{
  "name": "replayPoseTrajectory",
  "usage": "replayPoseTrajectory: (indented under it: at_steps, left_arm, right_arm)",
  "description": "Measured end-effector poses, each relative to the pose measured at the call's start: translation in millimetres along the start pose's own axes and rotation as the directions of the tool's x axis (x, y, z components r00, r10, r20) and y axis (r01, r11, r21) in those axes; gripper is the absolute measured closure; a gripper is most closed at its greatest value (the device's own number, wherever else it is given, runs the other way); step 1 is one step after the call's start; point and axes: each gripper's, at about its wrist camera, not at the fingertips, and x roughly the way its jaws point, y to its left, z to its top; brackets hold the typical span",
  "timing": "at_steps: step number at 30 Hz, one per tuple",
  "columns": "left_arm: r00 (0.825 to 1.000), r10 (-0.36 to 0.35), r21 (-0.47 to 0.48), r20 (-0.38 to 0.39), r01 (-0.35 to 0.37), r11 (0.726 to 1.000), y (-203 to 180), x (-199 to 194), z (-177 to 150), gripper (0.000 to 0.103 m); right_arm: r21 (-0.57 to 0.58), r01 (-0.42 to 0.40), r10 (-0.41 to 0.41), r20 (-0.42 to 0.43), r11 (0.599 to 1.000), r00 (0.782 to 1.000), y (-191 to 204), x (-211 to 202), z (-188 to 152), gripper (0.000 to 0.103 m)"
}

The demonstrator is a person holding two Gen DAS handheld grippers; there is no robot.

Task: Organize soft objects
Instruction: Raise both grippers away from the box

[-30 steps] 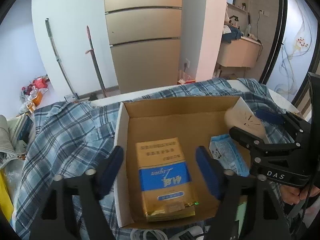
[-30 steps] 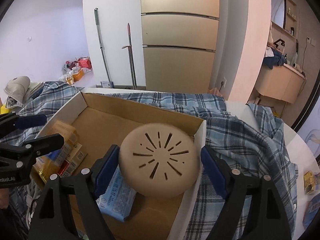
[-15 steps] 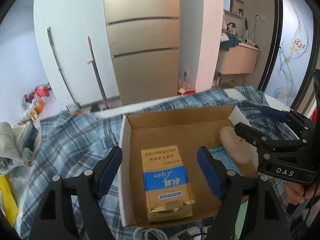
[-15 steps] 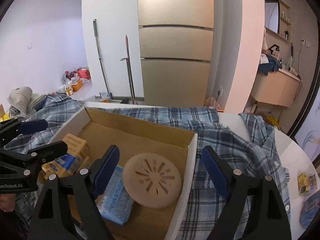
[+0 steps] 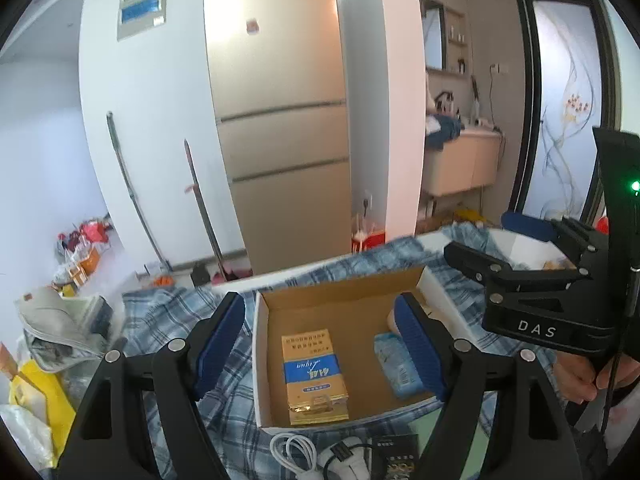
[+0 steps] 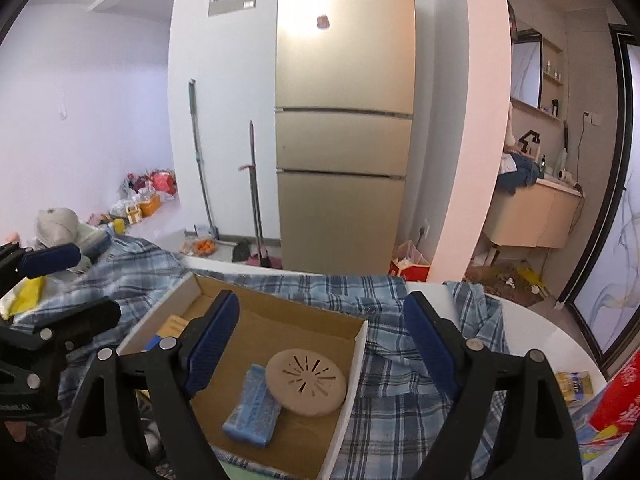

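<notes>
box: open cardboard box (image 5: 340,300) w/ white outer walls, sits on blue plaid cloth (image 5: 168,312) spread over table; same box in right wrist view (image 6: 280,320)
tan disc: round beige soft pad w/ radial slots (image 6: 306,382), lies inside box at its right side, near right wall, partly overlapping the blue pack; in left wrist view only a sliver shows behind the right finger, can't make out more
blue pack: light blue soft packet (image 6: 252,408), flat on box floor, just left of disc & touching it; in left view (image 5: 394,362) it sits at right side of box
gold pack: yellow/gold packet w/ blue band (image 5: 314,374), flat on box floor, left-centre, apart from blue pack
left gripper: (image 5: 320,344) fingers wide apart, nothing btwn them, hovers above box, not touching anything; blue pads (image 5: 218,344) frame the box
right gripper: (image 6: 320,344) fingers spread wide, holding nothing, up above box & disc, clear of both; seen from left view as black "das" body (image 5: 536,300) at right
hand: person's hand (image 5: 580,376) grips right tool's handle
cables: white cord (image 5: 292,454) & plug on cloth just in front of box
fridge: gold 3-door fridge (image 6: 344,152) behind table
mop: long-handled mop (image 6: 200,160) leaning on white wall left of fridge
red item: red packaging (image 6: 616,396) at right edge of table, well apart from box
</notes>
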Motion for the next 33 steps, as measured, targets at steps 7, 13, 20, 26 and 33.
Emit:
replayPoseTrajectory:
  at_steps: [7, 13, 20, 26, 33]
  left_arm:
    - [0.991, 0.059, -0.005, 0.117, -0.059, 0.998, -2.9, -62.8, -2.9, 0.017]
    - [0.977, 0.09, -0.025, 0.192, -0.087, 0.996, -3.0, -109.7, -21.4, 0.01]
    - [0.976, 0.086, -0.078, 0.2, -0.072, 0.994, 0.0, -128.6, -48.6, 0.007]
    - [0.96, 0.145, -0.098, 0.241, -0.124, 0.987, -6.6, -141.2, -65.9, 0.0]
    - [0.973, 0.101, -0.098, 0.209, -0.082, 0.992, -4.7, -127.2, -85.2, 0.0]
  right_arm:
    - [-0.009, 0.002, -0.001, 0.087, 1.0, 0.996, 6.9, -58.5, 1.4, 0.017]
    - [0.016, -0.007, 0.004, 0.17, 1.0, 0.985, 14.8, -108.2, -4.3, 0.007]
    - [0.023, 0.12, -0.122, 0.159, 0.993, 0.98, 22.8, -124.7, -23.9, 0.0]
    - [0.096, 0.188, -0.199, 0.125, 0.977, 0.972, 25.3, -135.4, -51.3, 0.0]
    - [0.151, 0.18, -0.197, 0.109, 0.972, 0.974, 30.1, -133.4, -76.9, 0.0]
